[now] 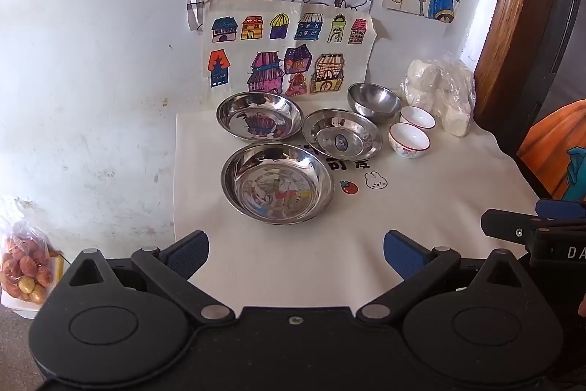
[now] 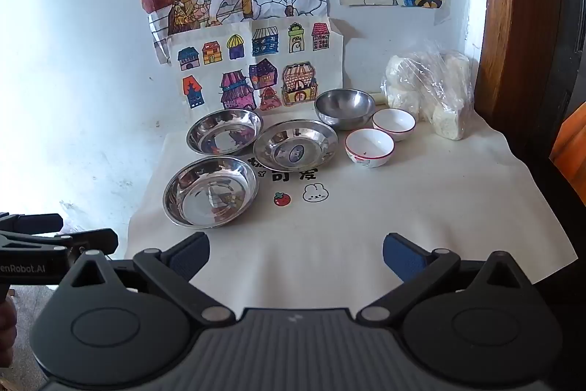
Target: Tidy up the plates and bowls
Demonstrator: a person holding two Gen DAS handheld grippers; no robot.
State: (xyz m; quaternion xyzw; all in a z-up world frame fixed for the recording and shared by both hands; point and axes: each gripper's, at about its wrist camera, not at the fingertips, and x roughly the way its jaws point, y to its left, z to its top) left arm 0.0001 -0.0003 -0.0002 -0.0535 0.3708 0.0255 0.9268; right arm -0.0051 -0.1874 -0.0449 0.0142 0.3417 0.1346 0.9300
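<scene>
Three shiny steel plates lie on a cream cloth [image 1: 421, 207]: a near plate [image 1: 277, 183] [image 2: 210, 192], a far left plate [image 1: 259, 115] [image 2: 224, 131] and a smaller one with a blue sticker [image 1: 341, 134] [image 2: 295, 145]. Behind them stands a steel bowl [image 1: 373, 100] [image 2: 345, 107]. Two white ceramic bowls with red rims sit to its right, one nearer [image 1: 409, 139] [image 2: 369, 147] and one farther [image 1: 417, 117] [image 2: 393, 124]. My left gripper [image 1: 296, 253] hangs open over the cloth in front of the near plate, holding nothing. My right gripper [image 2: 296, 255] is open too, short of the dishes.
A clear plastic bag of white buns [image 1: 441, 94] [image 2: 428, 90] leans in the back right corner by a wooden door frame [image 2: 494, 24]. Children's drawings [image 2: 256, 68] hang on the white wall. A bag of potatoes [image 1: 23, 275] sits on the floor at left.
</scene>
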